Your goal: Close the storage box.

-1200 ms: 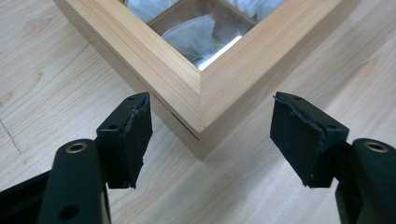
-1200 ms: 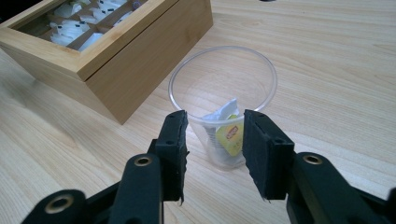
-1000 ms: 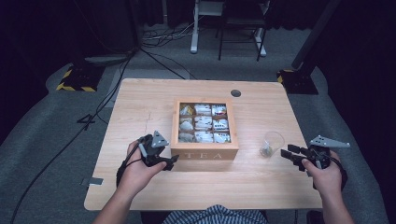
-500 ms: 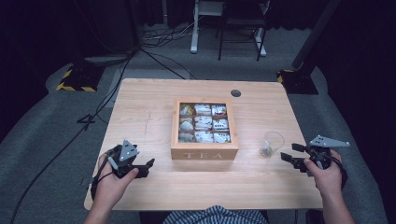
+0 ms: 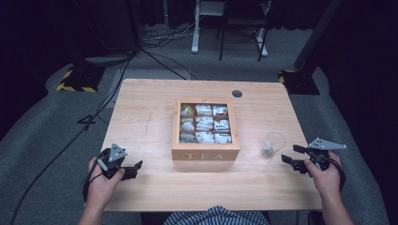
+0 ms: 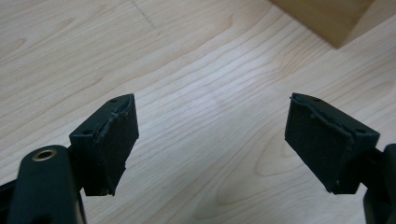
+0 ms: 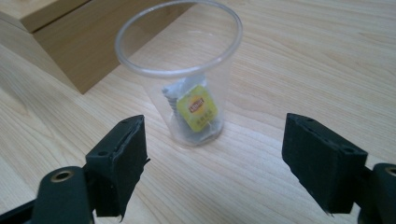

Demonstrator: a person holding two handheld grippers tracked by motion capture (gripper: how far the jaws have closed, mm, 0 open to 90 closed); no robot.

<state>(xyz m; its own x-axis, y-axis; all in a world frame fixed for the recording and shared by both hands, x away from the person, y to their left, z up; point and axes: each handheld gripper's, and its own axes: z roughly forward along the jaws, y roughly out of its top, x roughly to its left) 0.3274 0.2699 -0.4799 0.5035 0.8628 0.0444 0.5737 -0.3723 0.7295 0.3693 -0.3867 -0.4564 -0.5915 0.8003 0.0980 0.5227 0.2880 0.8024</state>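
A wooden tea box [image 5: 205, 154] marked TEA stands open at the table's middle, with several tea bags [image 5: 204, 123] in its compartments. To its right a clear plastic cup [image 5: 273, 143] stands upright with a yellow-labelled tea bag [image 7: 198, 109] inside. My right gripper [image 5: 291, 154] sits just right of the cup. Its jaws have just been opening, and the cup [image 7: 191, 88] stands ahead of them [image 7: 215, 119], clear of both pads. My left gripper [image 5: 133, 169] rests low near the front left, left of the box. Its jaws [image 6: 210, 116] have just been opening and hold nothing over bare wood.
The light wooden table [image 5: 150, 112] has a round cable hole [image 5: 237, 93] at the back right. A corner of the box [image 6: 327, 18] lies ahead and right of the left jaws. Grey floor, cables and furniture legs lie beyond the table.
My left hand has moved left and toward the near edge, away from the box front. The right gripper's jaws stand wider apart; that hand has stayed beside the cup.
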